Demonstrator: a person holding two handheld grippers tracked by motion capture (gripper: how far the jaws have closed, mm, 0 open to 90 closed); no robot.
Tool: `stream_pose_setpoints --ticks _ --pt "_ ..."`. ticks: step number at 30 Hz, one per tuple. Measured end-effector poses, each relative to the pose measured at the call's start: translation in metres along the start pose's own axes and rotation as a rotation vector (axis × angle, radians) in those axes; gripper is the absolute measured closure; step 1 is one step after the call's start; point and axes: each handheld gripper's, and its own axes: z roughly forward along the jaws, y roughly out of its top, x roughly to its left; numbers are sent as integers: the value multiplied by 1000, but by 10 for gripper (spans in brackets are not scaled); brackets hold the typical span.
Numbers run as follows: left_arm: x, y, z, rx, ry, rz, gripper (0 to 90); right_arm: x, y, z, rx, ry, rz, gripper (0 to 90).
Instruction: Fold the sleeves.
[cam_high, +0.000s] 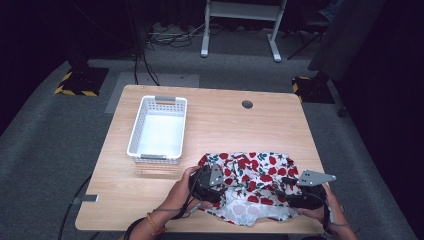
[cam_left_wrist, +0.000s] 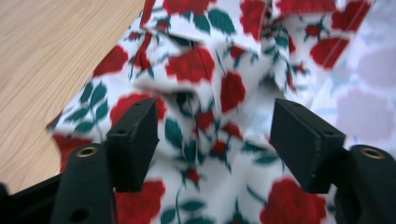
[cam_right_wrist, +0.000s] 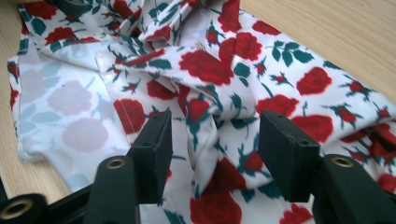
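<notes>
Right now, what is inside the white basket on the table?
The white basket looks empty: its pale floor shows bare in the high view, apart from a strip behind its near wall. The rose-print cloth lies outside it on the table.

The crumpled rose-printed white cloth lies on the light wooden table at its near edge, to the right of and nearer than the white slotted plastic basket, with the small round hole farther back.

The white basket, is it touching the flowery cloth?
Apart. In the high view, bare wood of the table shows between the white basket and the flowery cloth.
</notes>
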Motion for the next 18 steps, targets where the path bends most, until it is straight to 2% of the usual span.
stream_pose_setpoints --ticks 2,3,5,6,7,9,10,11,12,13,14,16,17,18 --pt "7 7 6 -25 -18 -24 295 -1 3 5 8 -4 1 423" --pt "10 11 10 -21 -27 -32 285 -1 5 8 14 -2 5 415" --pt "13 17 19 7 -9 -25 273 -3 7 13 22 13 10 400" --pt "13 17 19 7 -9 -25 269 -3 7 16 27 18 14 392" --pt "15 21 26 32 -15 -16 271 -3 8 19 32 23 17 389" --pt "16 22 29 44 -15 -18 335 -4 8 22 40 23 19 389" --pt "15 23 33 66 5 -5 335 -5 8 25 49 15 23 394" --pt "14 22 35 81 8 3 409 -5 7 29 62 10 28 452" --pt "13 21 36 88 -21 17 547 -6 5 31 64 8 27 515" --pt "13 20 37 83 -52 33 632 -6 4 34 68 10 30 591" --pt "12 19 37 77 -61 40 709 -6 3 36 75 21 30 690" --pt "9 19 35 72 -45 66 787 -5 2 37 61 44 23 754" --pt "8 20 33 56 -35 72 808 -4 2 37 54 41 21 771" --pt "7 22 27 35 -44 81 830 -4 3 36 47 29 18 790"
